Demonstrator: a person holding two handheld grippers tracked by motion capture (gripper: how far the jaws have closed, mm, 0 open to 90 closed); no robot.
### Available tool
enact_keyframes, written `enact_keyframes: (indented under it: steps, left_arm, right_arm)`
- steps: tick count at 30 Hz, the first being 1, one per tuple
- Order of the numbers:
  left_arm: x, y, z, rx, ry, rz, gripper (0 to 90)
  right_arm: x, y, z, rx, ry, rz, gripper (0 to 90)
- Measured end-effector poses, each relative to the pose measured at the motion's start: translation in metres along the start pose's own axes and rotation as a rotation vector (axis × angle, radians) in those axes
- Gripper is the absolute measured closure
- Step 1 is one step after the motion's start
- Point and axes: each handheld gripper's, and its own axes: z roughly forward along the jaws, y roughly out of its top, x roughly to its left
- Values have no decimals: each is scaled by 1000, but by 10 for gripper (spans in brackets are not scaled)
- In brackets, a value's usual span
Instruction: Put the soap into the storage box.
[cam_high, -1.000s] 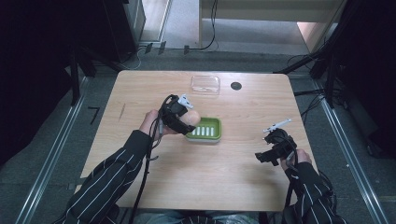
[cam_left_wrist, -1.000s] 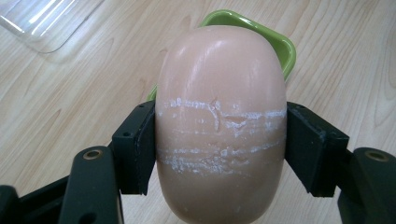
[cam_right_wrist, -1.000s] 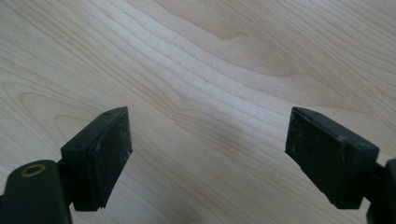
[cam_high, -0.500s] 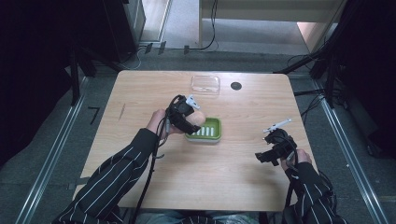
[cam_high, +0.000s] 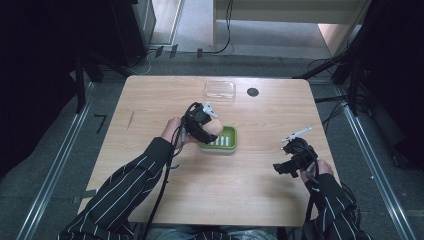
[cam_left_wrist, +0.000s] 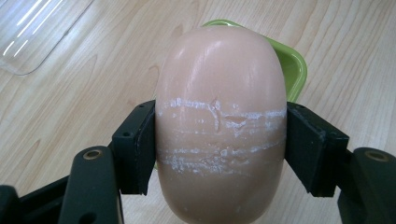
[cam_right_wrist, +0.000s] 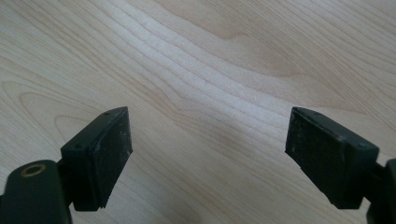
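Light wooden desk (cam_high: 150, 107) with rounded corners, standing on grey floor between dark stands and trailing cables. Far edge, middle: a clear plastic lid (cam_high: 220, 91) lying flat, a small black round disc (cam_high: 253, 92) just right of it.

Since a second ago: the left hand has carried its load a little rightward and lower, so it now sits over the left end of the green rectangular soap dish (cam_high: 223, 140). Dish, lid and right hand have not shifted.

Left gripper (cam_high: 206, 125), mid-desk: jaws closed on a pale pink oval bar of soap (cam_left_wrist: 219, 126), one pad on each long side. White scuff lines run across the bar at pad height. In the left gripper view the green dish rim shows behind the bar's top; whether soap touches dish I cannot tell.

Right gripper (cam_right_wrist: 208, 156), near right part of the desk, well apart from the dish: jaws spread wide, nothing between them, bare wood beneath.
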Motion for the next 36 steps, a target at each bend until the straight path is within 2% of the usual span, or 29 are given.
enact_keyframes:
  steps: [6, 11, 21, 30, 33, 36]
  left_arm:
    - [0, 2, 6, -4, -2, 1, 336]
    - [-1, 5, 16, 7, -8, 20, 337]
    - [0, 5, 27, 5, -9, 16, 337]
    - [2, 4, 35, 15, -9, 29, 336]
    - [2, 4, 38, 14, -3, 13, 336]
    - [2, 4, 39, 18, -2, 16, 336]
  right_arm:
    - [0, 0, 0, 2, 2, 1, 154]
    - [0, 0, 1, 4, 1, 0, 154]
    - [0, 0, 1, 3, 5, 4, 154]
    - [0, 0, 0, 4, 4, 1, 154]
    - [0, 0, 1, 4, 7, 5, 154]
    - [0, 0, 0, 5, 2, 2, 154]
